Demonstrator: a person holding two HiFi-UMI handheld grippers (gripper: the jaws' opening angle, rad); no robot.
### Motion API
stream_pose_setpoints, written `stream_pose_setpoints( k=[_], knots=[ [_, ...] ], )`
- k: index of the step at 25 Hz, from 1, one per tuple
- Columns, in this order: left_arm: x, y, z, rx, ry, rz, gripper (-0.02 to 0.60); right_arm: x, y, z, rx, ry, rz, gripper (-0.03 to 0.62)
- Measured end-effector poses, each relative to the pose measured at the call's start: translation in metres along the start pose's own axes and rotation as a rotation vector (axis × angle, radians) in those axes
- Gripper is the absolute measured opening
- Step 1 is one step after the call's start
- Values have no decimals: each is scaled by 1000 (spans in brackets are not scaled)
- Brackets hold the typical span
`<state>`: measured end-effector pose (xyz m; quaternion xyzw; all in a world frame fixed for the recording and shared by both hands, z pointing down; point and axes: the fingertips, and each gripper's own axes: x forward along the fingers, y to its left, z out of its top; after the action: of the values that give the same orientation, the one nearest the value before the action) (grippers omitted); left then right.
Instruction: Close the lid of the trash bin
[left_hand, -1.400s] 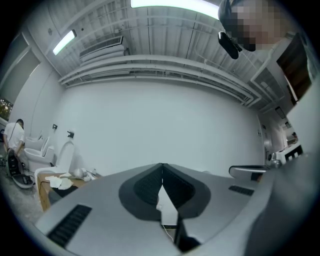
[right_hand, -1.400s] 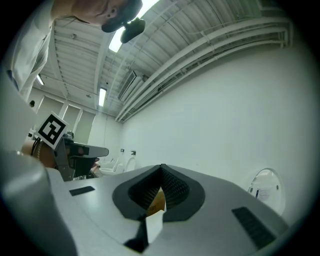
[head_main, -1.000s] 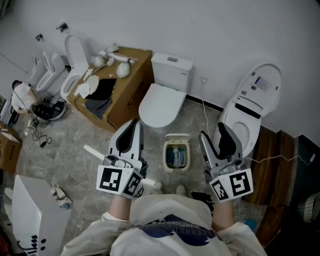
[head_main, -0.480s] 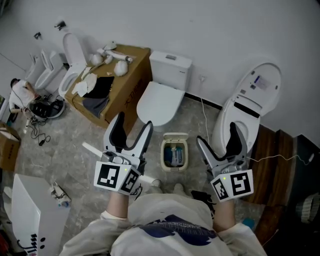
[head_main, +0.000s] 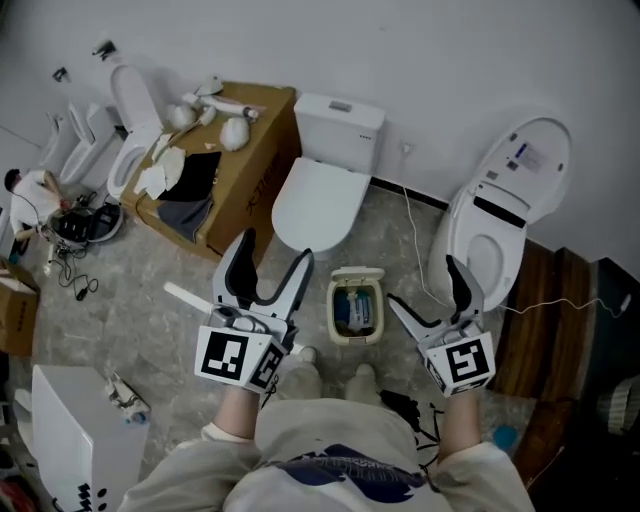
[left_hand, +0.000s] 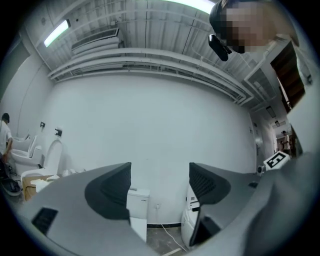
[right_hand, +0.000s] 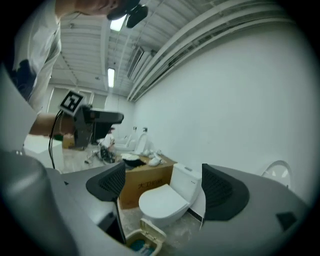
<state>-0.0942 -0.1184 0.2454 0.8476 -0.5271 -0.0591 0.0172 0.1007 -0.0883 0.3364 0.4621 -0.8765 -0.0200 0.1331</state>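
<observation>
1. Currently, the trash bin (head_main: 334, 312) is being left standing on the mottled floor (head_main: 110, 300), just in front of the closed white toilet (head_main: 318, 200) and between the two grippers.
2. Its lid (head_main: 358, 272) is being kept tipped up on the side toward the wall (head_main: 420, 60), so the bin is being shown open, with bluish contents inside.
3. The left gripper (head_main: 275, 250) is being held to the left of the bin, clear of it. Its jaws have just been opening and are being kept wide apart. In the left gripper view only the far wall and the toilets are being seen through the gap, and nothing is being gripped.
4. The right gripper (head_main: 425, 285) is being held to the right of the bin, near it but not touching. Its jaws have likewise just been opening and are being kept spread, with nothing clamped. In the right gripper view the bin and its raised lid are being seen low in the gap, well beyond the pads.
5. A cardboard box (head_main: 250, 190) carrying white parts is being seen left of the closed toilet.
6. A second toilet (head_main: 500, 200), its seat lifted, is being seen at the right, beyond the right gripper.
</observation>
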Motion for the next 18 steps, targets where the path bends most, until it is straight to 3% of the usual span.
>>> stream_pose_setpoints(
  k=[4,7,12,18],
  knots=[
    [21,28,-8,15,16,-65,345,61,30,-70,-124,221,125,472],
    [34,51,-18,12,28,-77,345,102,54,-139,-193,381,280,474],
    [55,71,-37,14,29,-59,345,144,71,-245,-285,648,528,485],
    [72,87,-69,26,53,-18,345,189,72,-337,-315,844,688,485]
  ],
)
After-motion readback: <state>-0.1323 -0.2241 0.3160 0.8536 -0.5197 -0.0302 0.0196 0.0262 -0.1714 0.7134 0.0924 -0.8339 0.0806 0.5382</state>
